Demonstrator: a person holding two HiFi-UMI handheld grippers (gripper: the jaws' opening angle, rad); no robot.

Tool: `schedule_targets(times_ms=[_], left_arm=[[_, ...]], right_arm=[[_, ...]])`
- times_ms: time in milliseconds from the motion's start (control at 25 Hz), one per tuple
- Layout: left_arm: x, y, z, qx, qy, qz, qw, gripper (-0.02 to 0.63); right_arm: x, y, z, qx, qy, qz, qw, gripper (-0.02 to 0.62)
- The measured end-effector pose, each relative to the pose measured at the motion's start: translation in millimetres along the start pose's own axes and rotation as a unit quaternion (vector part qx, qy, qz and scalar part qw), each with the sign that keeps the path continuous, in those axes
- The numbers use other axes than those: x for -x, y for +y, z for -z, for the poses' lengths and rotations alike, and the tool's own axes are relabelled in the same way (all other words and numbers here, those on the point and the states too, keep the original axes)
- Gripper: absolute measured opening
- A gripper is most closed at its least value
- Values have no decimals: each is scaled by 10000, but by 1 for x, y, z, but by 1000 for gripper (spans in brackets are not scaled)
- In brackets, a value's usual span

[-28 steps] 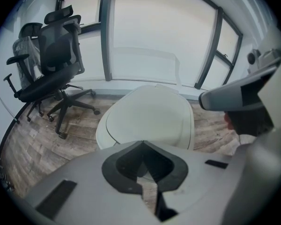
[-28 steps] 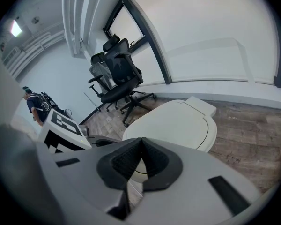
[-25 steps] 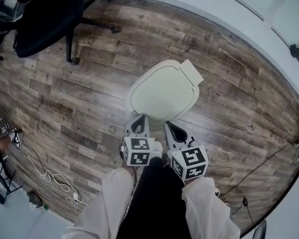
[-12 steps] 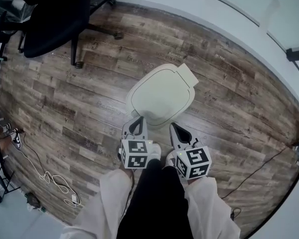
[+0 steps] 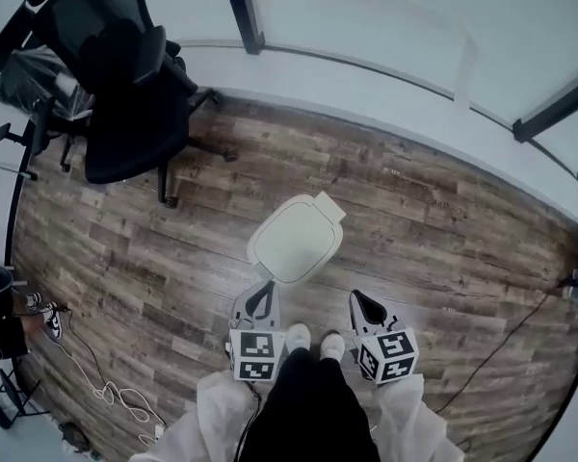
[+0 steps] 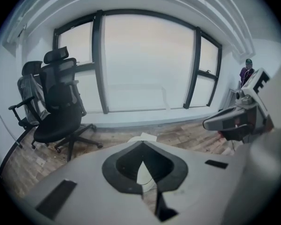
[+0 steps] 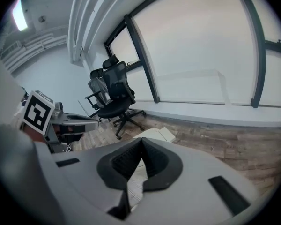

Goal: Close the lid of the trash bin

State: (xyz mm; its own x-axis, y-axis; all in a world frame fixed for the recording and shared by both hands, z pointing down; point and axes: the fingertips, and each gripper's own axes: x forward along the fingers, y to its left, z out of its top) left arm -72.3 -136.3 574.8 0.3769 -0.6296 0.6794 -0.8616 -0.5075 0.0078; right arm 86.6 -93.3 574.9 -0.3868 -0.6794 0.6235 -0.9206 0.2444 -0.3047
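The left gripper is held low in front of the person. In the left gripper view its jaws meet at the tips and nothing is caught between them. The right gripper hangs level with it on the other side. Its jaws are also pressed together at the tips and hold nothing. Each carries its marker cube at the near end, close to the person's white sleeves. The person's two pale shoes stand on the boards between the two tools.

Just beyond the jaw tips stands the cream trash bin, apart from both grippers and a little nearer the left one. Its lid lies flat down on the body, with a small tab sticking out at the far edge. The bin also shows past the closed tips in the left gripper view and in the right gripper view.

The bin sits on a dark wooden floor. Well off to the far left is a black office chair, in front of a large window. A tangle of pale cables lies on the floor at the near left.
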Motion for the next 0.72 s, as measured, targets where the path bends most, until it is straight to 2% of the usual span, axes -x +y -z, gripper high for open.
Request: schedule_targets(times_ms=[200, 400, 520, 720], left_arm=[[73, -29, -86, -9, -605, 52, 9982, 8], [156, -66, -148, -81, -1062, 184, 9941, 8], [194, -82, -177, -125, -1279, 212, 9915, 8], [263, -106, -219, 57, -1700, 393, 9846, 8]], right_arm=[[76, 12, -74, 111, -508, 85, 9986, 23], [161, 34, -132, 188, -954, 135, 9952, 23], [206, 45, -157, 267, -1213, 122, 9922, 23], [275, 69, -185, 348, -1614, 14, 9863, 23]])
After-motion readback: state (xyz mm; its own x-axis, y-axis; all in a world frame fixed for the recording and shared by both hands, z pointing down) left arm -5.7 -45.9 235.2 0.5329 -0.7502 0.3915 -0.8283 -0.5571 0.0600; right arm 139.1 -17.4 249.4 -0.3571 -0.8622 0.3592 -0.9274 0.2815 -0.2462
